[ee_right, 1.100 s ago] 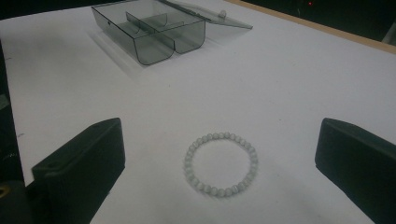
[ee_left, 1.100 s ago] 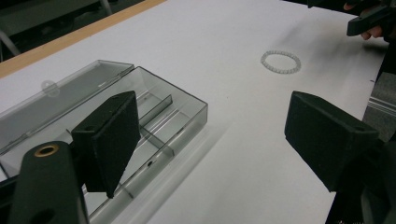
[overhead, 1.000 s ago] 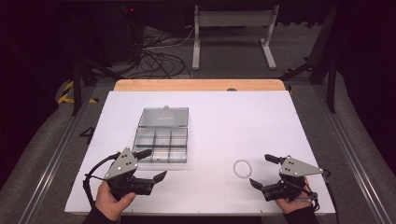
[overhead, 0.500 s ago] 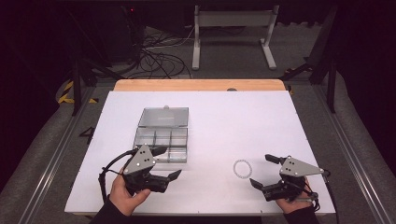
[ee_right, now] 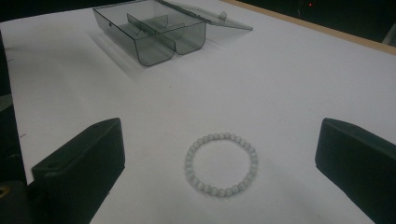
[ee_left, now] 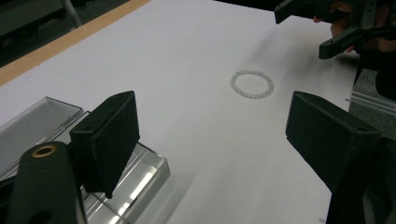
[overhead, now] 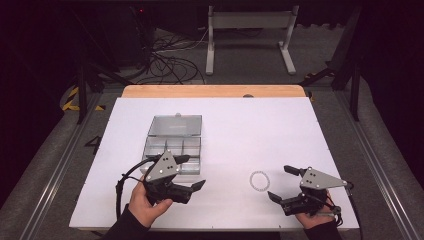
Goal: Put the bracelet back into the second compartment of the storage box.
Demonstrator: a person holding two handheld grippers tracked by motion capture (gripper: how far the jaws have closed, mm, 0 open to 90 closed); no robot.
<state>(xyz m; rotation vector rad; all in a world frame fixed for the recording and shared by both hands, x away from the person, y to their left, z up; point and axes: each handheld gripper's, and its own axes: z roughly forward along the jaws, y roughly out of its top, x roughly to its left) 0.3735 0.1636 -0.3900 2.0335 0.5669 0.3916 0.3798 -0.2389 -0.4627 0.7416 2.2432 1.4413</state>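
Note:
A bracelet (overhead: 259, 180) of pale beads lies flat on the white table (overhead: 240, 130), right of centre and near the front. A clear plastic compartment box (overhead: 172, 149) sits left of centre with its lid (overhead: 177, 125) folded back. My left gripper (overhead: 192, 171) is open and empty just in front of the box's near right corner, pointing right toward the bracelet (ee_left: 252, 84). My right gripper (overhead: 279, 182) is open and empty just right of the bracelet (ee_right: 221, 163), which lies on the table between and a little ahead of its jaws. The box (ee_right: 149, 32) looks empty.
A wooden strip (overhead: 215, 91) edges the table's far side. Beyond it are cables and a metal stand (overhead: 250, 30) on the floor. Metal rails (overhead: 55, 170) run along both sides of the table. The other hand's gripper (ee_left: 336, 23) shows at the top right of the left gripper view.
My left gripper has moved right and slightly forward, from the front left to the box's near right corner. The right gripper and the bracelet have stayed put.

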